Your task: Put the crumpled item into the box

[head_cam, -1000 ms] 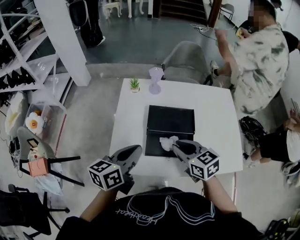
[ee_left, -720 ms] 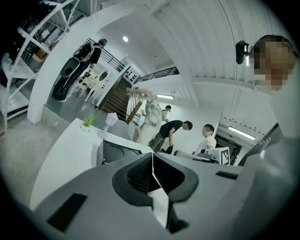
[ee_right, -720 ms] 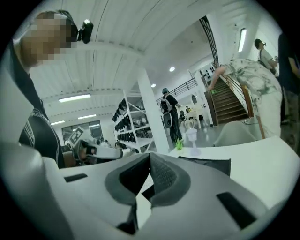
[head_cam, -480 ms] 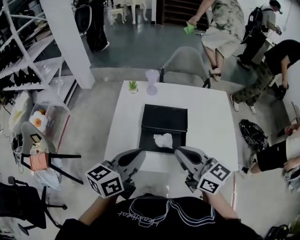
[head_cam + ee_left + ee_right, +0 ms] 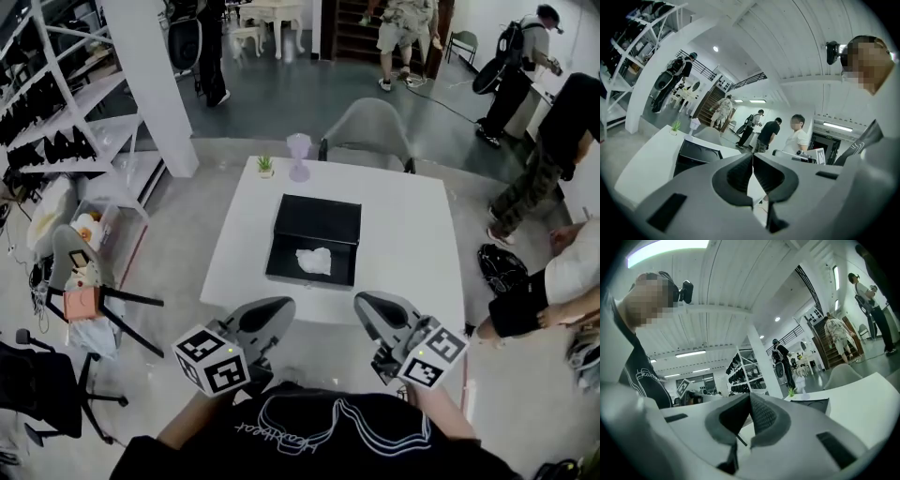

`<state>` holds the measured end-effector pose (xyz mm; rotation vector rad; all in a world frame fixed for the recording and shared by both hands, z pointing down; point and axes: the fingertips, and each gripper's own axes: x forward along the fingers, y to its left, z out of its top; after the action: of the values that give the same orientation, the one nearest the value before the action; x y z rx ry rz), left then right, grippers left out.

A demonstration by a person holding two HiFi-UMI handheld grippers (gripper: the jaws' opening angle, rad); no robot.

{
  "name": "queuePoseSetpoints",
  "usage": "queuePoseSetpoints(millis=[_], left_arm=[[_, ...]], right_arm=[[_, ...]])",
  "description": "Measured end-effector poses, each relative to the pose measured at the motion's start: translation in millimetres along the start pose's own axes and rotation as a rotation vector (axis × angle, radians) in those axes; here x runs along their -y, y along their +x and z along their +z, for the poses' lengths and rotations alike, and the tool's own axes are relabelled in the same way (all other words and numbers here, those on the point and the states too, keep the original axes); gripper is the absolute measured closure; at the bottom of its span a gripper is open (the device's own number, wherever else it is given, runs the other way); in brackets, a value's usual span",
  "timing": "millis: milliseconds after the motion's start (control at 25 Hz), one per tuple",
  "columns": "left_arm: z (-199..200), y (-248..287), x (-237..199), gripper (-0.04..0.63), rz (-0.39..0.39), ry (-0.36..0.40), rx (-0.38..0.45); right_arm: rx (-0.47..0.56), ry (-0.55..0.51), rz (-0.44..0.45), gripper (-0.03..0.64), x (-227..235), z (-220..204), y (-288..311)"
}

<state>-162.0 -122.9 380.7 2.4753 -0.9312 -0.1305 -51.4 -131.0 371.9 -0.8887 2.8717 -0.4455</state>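
Note:
A white crumpled item (image 5: 314, 261) lies inside the open black box (image 5: 315, 223) in the middle of the white table (image 5: 405, 234). Both grippers are drawn back off the table, close to the person's chest. My left gripper (image 5: 281, 306) is shut with nothing in it, its jaw tips meeting in the left gripper view (image 5: 753, 154). My right gripper (image 5: 364, 302) is also shut and empty, jaws together in the right gripper view (image 5: 749, 396). The box (image 5: 698, 154) shows low at the left past the left jaws and small (image 5: 812, 404) beyond the right ones.
A small green plant (image 5: 265, 166) and a pale lilac vase (image 5: 299, 154) stand at the table's far edge, with a grey chair (image 5: 370, 131) behind. A chair with an orange item (image 5: 80, 281) stands left, shelving (image 5: 56, 122) beyond. Several people (image 5: 544, 178) are at the right and back.
The right gripper let go of the crumpled item in the box, then shut empty. Both grippers pulled back off the table toward the person, and the view shifted back with them.

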Motion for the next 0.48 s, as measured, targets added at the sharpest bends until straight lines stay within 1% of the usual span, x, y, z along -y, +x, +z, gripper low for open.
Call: queuePoseSetpoints(millis=[240,480], left_arm=[[-6,-7,31,0.588,-0.001,0.022,0.017],[-10,-12,46,0.588,0.0,0.034,0.021]], right_arm=[[0.016,-0.018,0.011,0.614,-18,5,-26],[0.01,-0.042,0.033,0.614,-31,6,-37]])
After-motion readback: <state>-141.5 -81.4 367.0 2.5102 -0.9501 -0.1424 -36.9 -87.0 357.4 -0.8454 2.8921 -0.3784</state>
